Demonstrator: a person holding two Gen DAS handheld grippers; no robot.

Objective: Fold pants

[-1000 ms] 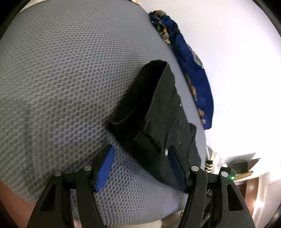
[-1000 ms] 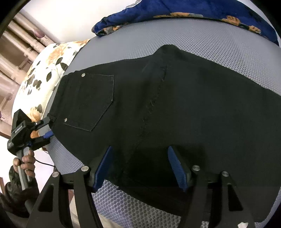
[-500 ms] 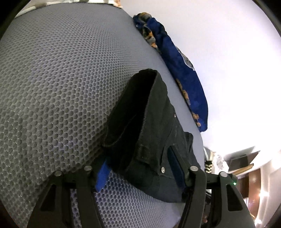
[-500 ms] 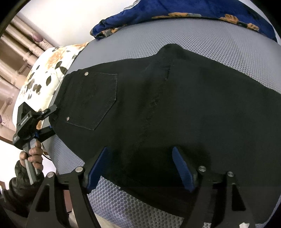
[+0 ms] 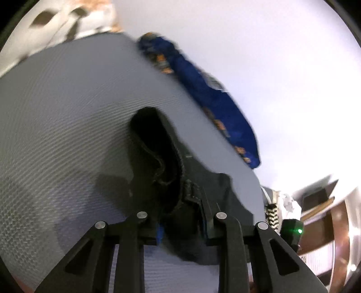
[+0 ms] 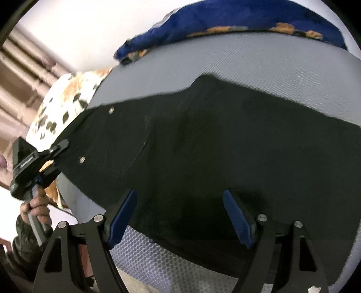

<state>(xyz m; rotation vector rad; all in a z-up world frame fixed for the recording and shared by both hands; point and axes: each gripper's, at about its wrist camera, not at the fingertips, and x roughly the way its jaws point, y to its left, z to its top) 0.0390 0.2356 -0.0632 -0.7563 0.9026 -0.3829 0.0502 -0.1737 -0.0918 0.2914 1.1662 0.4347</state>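
Grey honeycomb mesh bedding [image 6: 282,74] carries the black pants [image 6: 214,146], spread flat across it with the back pocket facing up. At the waistband corner the left gripper [image 5: 180,227] is clamped on the denim — 2 layers seem bunched between its pads. The right gripper [image 6: 180,216] hovers over the near edge, jaws wide apart, gripping nothing. To fold well, it should pinch that near edge low, taking both layers, then both hands lift evenly. A blue floral blanket [image 6: 225,20] along the far side and a floral pillow [image 6: 65,101] past the waistband limit the room.
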